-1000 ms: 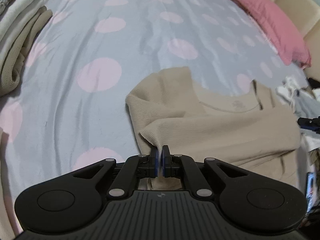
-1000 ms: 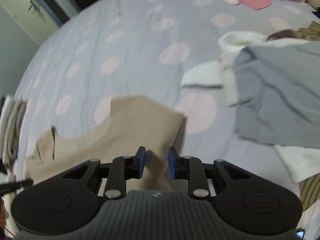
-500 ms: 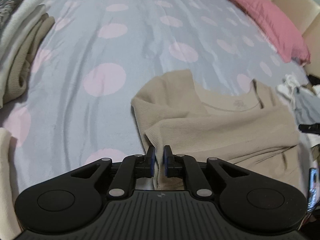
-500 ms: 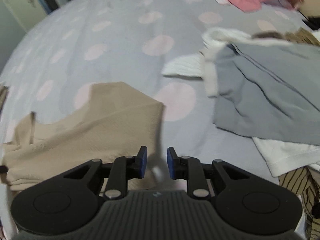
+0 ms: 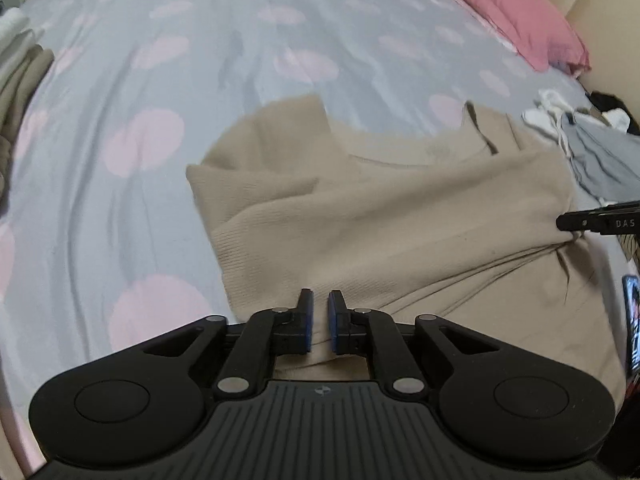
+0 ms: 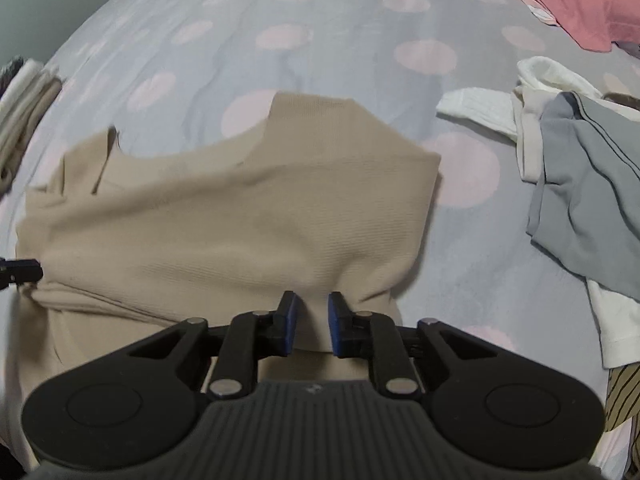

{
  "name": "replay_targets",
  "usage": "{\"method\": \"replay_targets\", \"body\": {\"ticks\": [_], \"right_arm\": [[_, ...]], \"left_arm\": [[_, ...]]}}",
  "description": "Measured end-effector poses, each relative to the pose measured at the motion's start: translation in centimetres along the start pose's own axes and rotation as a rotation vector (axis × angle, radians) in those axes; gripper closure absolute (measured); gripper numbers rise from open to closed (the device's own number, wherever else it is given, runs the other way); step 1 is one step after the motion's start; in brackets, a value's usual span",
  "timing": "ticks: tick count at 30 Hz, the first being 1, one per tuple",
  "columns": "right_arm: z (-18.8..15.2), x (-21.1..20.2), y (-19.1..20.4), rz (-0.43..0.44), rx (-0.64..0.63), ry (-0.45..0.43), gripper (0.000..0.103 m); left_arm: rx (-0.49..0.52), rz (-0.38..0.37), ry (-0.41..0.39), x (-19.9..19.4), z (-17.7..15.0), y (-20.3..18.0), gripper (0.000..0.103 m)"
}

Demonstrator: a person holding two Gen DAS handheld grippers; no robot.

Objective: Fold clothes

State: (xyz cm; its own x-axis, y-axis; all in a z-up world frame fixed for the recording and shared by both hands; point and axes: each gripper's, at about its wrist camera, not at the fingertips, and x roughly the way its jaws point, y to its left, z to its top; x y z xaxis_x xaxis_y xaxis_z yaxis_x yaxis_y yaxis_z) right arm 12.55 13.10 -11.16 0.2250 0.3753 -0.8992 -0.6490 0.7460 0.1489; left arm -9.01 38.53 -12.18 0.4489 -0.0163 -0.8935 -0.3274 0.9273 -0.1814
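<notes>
Left gripper: my left gripper (image 5: 319,322) hovers at the near left edge of the beige ribbed knit top (image 5: 380,216), its blue pads a narrow gap apart with cloth showing behind the gap; I judge it released, pinching nothing.
Right gripper: my right gripper (image 6: 311,326) sits at the near right edge of the same top (image 6: 224,220), pads wider apart, fabric running under and between them without being clamped, so it too is released.
Top: it lies on the grey bed sheet with pink dots (image 5: 160,80), neckline away from me, a lower layer doubled up over the body as a cross fold, with loose creased cloth below the fold toward me.
Risk, fold: the doubled layer is soft knit and looks skewed, higher on one side; if I pull either corner alone, I expect the fold to slide and open.
Risk, grip: pads closing on the top layer only would drag it off the one beneath and bunch it.
Risk, neighbours: the loose grey garment (image 6: 588,208) and white ribbed cloth (image 6: 480,110) lie just to the right of the top; a wide sweep could snag them.
Elsewhere: folded cream and beige clothes (image 5: 20,64) are stacked at the far left, a pink pillow (image 5: 520,12) far right.
Stage: the top is partly folded; I cannot tell whether more folds are due.
</notes>
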Motion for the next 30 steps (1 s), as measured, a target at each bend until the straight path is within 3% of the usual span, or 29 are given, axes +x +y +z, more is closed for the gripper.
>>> {"method": "replay_targets", "body": {"ticks": [5,7,11,15,24,30], "right_arm": [[-0.2,-1.4,-0.5,0.041,0.008,-0.016,0.082],[-0.4,-2.4,-0.5,0.071,0.001,-0.031,0.068],[-1.2,-3.7,-0.2,0.122,-0.049,-0.006,0.064],[-2.7,-4.5,0.0,0.09,-0.154,0.016,0.045],[-6.4,-4.3,-0.6,0.077,-0.209,0.106,0.045],[-9.0,-3.7,-0.2,0.075,-0.251,0.179,0.045]], "left_arm": [[0.043,0.016,-0.004,-0.6,0.0,-0.6,0.096],[0.048,0.006,-0.018,-1.7,-0.3,-0.9,0.096],[0.058,-0.016,-0.046,-3.7,-1.2,-1.2,0.079],[0.045,-0.035,-0.033,-4.8,-2.5,-1.1,0.075],[-0.036,-0.102,0.032,-5.3,-7.5,-0.7,0.071],[-0.021,-0.113,0.082,-4.6,-10.4,-2.4,0.066]]}}
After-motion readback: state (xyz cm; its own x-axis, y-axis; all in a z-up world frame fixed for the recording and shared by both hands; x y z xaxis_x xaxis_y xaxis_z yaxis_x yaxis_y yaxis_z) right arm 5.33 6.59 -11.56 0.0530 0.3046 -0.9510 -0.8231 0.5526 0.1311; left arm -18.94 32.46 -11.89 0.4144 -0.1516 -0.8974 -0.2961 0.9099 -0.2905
